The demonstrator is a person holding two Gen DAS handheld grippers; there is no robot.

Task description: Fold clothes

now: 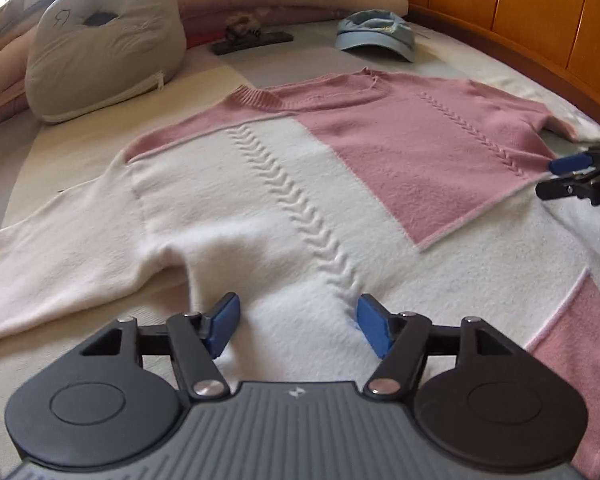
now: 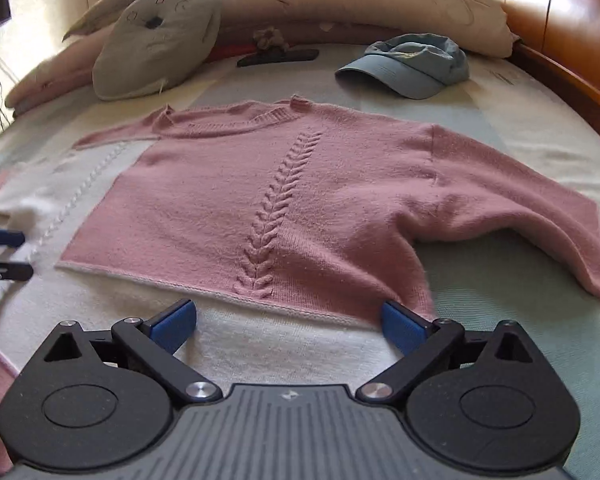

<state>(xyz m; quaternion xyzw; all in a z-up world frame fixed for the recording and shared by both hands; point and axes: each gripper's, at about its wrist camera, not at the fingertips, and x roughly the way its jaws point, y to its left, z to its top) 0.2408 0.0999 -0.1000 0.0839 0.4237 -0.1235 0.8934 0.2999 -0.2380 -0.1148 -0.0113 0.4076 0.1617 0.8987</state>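
Two open grippers are what I have to work with, and both hang over the near hem of the sweater (image 1: 260, 184), which lies spread flat on the bed (image 2: 512, 344), collar away from me, pink on one half and cream on the other. My left gripper (image 1: 298, 326) stands with its blue pads apart over the cream half, right by the raised braid line, with nothing pinched between them; my right gripper (image 2: 288, 326) is spread wide at the pink hem, also holding nothing. I judge the step in hand to be taking hold of the bottom edge to start the fold, though it could equally be a sleeve fold (the frames do not settle which). To do it well, I want each set of pads to bite only the hem itself, both layers of knit together, and not the bedcover underneath, since the cream knit and the pale cover are hard to tell apart. I would take the two grips well apart and level with each other so the fold line runs straight across. The knit looks soft and stretchy, so I would lift gently rather than drag. The blue cap (image 2: 412, 66) and the grey cushion (image 1: 104, 44) sit beyond the collar, clear of where the fold should land.
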